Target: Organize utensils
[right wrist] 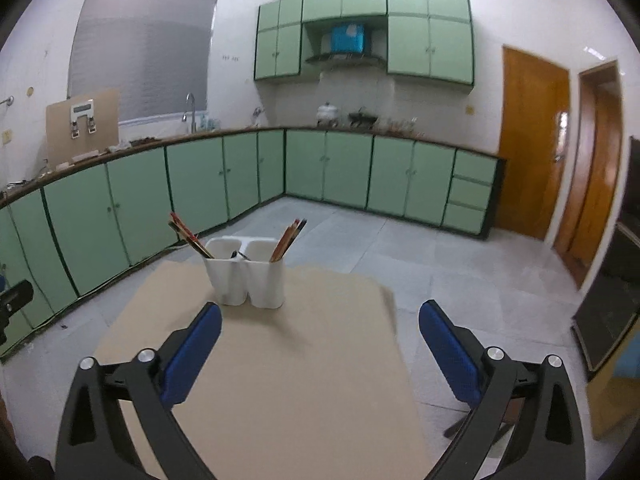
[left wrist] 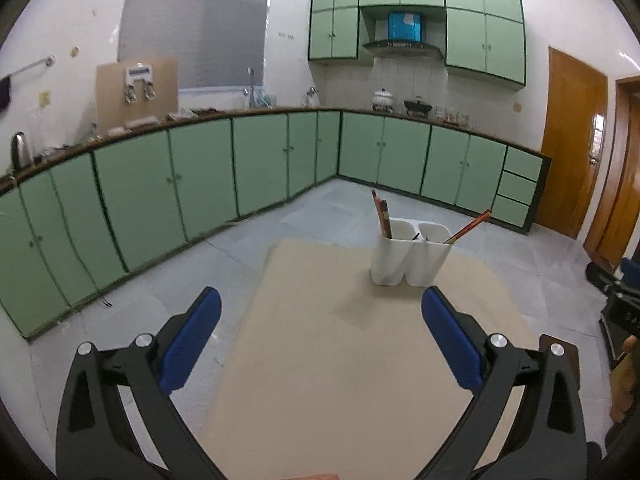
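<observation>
Both claws spread wide and empty, white two-cell holder upright on tabletop with chopsticks leaning out, sitting ahead-right of left claw, ahead-left of right claw, which looks slightly nearer.

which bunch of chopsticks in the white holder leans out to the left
In the right wrist view, the bunch in the left compartment of the white holder leans left; the bunch in the right compartment tilts right.
</observation>
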{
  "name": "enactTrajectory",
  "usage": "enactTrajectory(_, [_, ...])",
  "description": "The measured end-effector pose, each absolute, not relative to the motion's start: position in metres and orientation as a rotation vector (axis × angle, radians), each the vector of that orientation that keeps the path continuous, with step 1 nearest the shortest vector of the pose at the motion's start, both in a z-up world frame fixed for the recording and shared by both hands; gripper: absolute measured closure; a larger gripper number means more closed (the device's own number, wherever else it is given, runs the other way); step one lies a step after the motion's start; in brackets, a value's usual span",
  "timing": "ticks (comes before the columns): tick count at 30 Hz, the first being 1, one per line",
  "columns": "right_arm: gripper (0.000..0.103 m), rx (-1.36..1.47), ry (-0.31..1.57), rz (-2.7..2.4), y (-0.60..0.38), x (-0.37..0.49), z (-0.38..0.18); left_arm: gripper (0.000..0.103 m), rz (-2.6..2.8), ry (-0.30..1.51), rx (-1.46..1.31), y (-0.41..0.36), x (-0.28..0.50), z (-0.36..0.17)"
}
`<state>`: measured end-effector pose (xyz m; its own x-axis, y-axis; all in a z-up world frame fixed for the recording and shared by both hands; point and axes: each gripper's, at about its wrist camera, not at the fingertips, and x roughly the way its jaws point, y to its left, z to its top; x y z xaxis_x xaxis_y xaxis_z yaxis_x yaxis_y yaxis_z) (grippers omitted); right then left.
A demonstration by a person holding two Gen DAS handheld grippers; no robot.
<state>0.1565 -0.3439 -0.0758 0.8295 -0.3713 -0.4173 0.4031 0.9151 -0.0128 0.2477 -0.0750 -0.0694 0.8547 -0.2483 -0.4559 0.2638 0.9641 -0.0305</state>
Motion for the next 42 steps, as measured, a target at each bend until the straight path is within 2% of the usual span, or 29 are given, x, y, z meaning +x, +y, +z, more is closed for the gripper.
enactTrajectory(11, [0.006,0.06,0.335,-0.407,-0.295,0.05,-0.04,0.006,-0.19,0.396,0.062,-0.046,0.127,-0.036])
enactTrajectory(28, [0.006,0.105,0.346,-0.499,-0.276,-0.053,-0.052,0.006,-0.115,0.349,0.037,-0.01,-0.006,-0.018])
enactTrajectory(35, [0.006,0.095,0.287,-0.52,-0.267,-0.094,-0.04,0.006,-0.095,0.322,0.019,-0.003,-0.038,-0.01])
enactTrajectory(42, [0.006,0.083,0.259,-0.508,-0.26,-0.097,-0.032,0.006,-0.059,0.276,0.007,0.001,-0.051,0.004])
